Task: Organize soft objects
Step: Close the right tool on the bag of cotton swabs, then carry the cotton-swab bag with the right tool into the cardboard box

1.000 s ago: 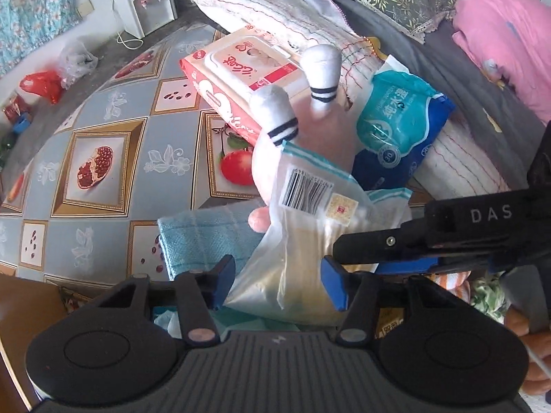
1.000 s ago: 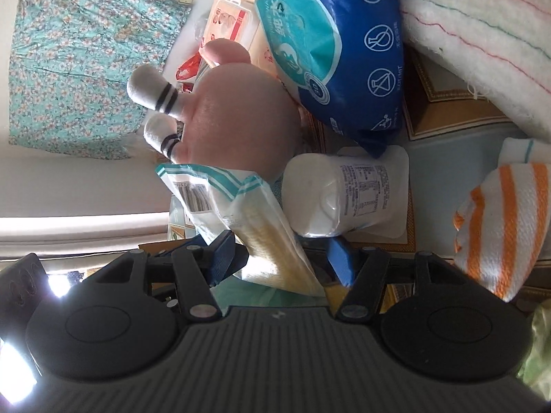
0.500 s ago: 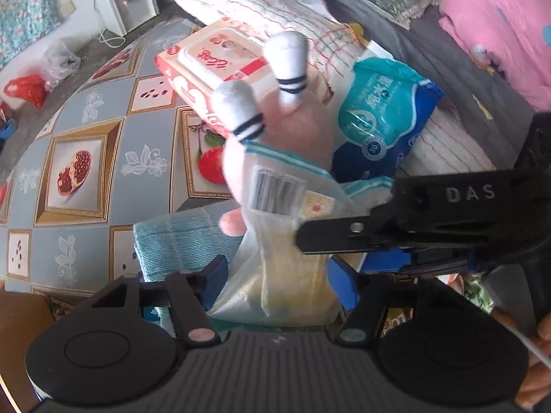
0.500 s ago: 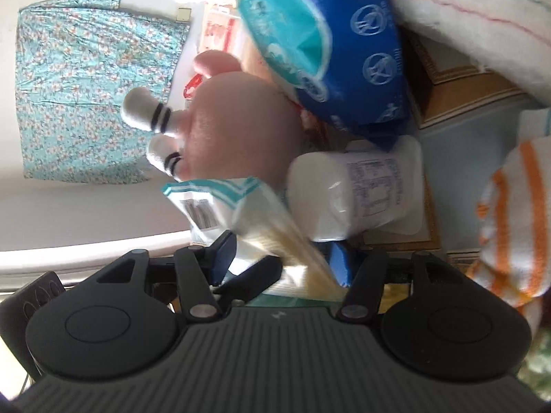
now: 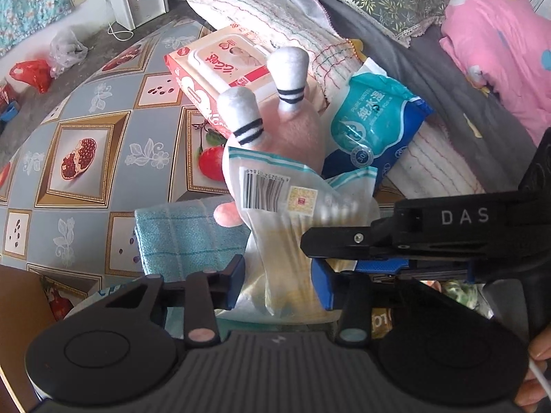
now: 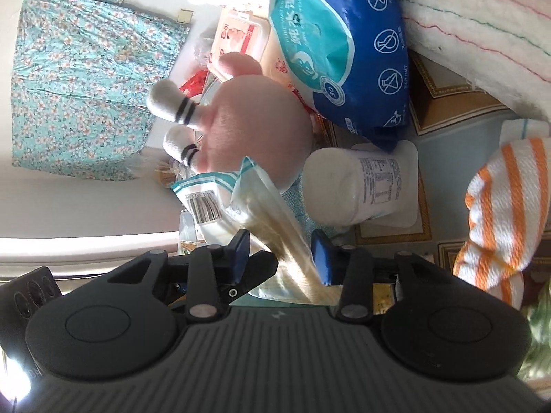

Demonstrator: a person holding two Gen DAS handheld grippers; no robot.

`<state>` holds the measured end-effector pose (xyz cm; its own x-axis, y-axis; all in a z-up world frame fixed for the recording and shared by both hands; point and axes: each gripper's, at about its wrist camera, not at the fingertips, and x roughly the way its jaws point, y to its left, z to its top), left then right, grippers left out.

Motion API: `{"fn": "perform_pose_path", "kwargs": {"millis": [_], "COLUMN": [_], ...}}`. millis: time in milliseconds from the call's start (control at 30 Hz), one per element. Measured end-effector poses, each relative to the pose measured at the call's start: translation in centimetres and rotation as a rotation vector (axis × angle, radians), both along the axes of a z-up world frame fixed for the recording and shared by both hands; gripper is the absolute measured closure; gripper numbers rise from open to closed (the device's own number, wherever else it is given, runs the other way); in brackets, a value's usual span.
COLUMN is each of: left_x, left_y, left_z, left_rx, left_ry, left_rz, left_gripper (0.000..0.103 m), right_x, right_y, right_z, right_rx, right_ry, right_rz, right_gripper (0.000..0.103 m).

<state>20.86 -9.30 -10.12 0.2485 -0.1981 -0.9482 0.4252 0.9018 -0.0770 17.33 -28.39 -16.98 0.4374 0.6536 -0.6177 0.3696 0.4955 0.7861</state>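
Fingers of both the left gripper (image 5: 278,277) and right gripper (image 6: 279,256) have just been closing around the clear packet (image 5: 275,237) at lower centre, seemingly sharing its floppy weight; whether the pads press yet I cannot tell.

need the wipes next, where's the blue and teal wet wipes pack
In the left wrist view the blue and teal wet wipes pack sits right of centre, leaning on the striped white quilt, just right of the pink plush toy.

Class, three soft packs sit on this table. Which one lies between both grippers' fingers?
The clear bag with the barcode label. The red-and-white wipes pack and the blue-and-teal wipes pack lie farther back, beyond the pink plush toy.
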Motion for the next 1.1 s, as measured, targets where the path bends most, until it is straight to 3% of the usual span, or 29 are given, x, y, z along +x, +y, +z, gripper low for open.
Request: {"fn": "perform_pose_path", "kwargs": {"millis": [267, 567, 867, 1100], "left_x": [-1.8, -5.0, -7.0, -7.6], "left_y": [0.8, 5.6, 18.2, 30.8], "left_z": [2.5, 8.4, 13.5, 12.8], "left_rx": [-0.028, -0.094, -0.072, -0.019], "left_ry": [-0.035, -0.105, -0.187, -0.195], "left_rz": [-0.003, 0.08, 0.302, 0.525], "left_gripper": [0.06, 0.06, 0.06, 0.06], "right_x": [-1.2, -2.3, -1.1, 0.0], "right_y": [0.8, 6.2, 18.5, 32.7], "right_z": [2.9, 9.6, 15.3, 15.2], "right_rx": [-0.01, -0.029, 0.029, 0.056], "right_ry": [-0.038, -0.141, -0.231, -0.206], "right_rz": [0.0, 0.083, 0.298, 0.475], "right_gripper": [0.068, 0.068, 0.068, 0.069]}}
